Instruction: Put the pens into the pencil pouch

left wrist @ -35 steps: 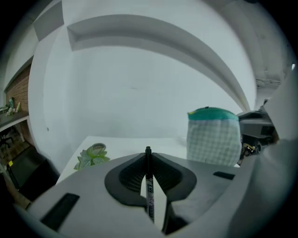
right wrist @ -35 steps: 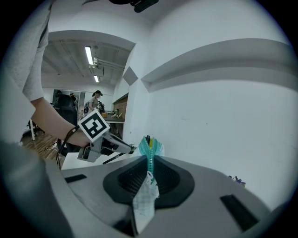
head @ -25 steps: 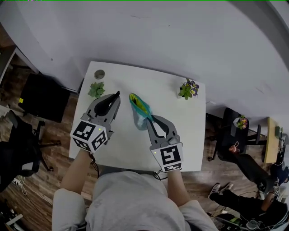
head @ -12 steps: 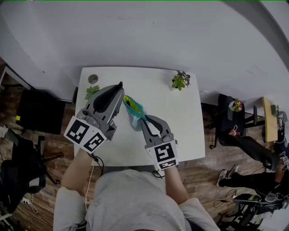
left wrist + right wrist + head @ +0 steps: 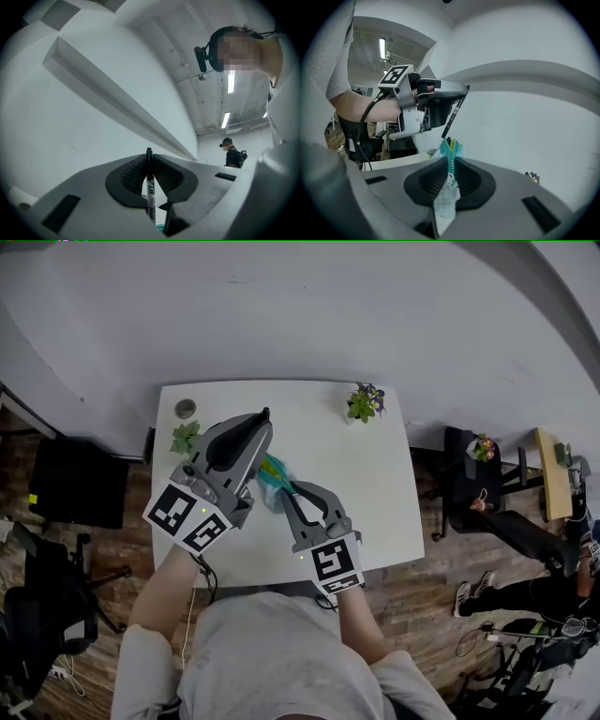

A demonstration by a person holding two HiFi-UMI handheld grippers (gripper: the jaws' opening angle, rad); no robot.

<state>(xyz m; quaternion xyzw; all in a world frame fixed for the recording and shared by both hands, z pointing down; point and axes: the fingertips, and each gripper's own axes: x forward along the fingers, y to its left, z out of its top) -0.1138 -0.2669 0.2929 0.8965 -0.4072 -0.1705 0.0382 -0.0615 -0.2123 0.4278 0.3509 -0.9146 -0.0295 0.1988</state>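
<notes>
**One pen (image 5: 150,192) above the pencil pouch (image 5: 450,152)**

The left gripper (image 5: 149,159) clamps the pen between its jaws, with the pen's lower end just above the pouch's open mouth. The right gripper (image 5: 449,169) pinches the pouch's zipper edge, above the white table (image 5: 375,486).

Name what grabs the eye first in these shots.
The left gripper, held above the white table, has its jaws shut on a black pen. Just under the pen's tip, the right gripper pinches the teal pencil pouch by its zipper edge.
</notes>
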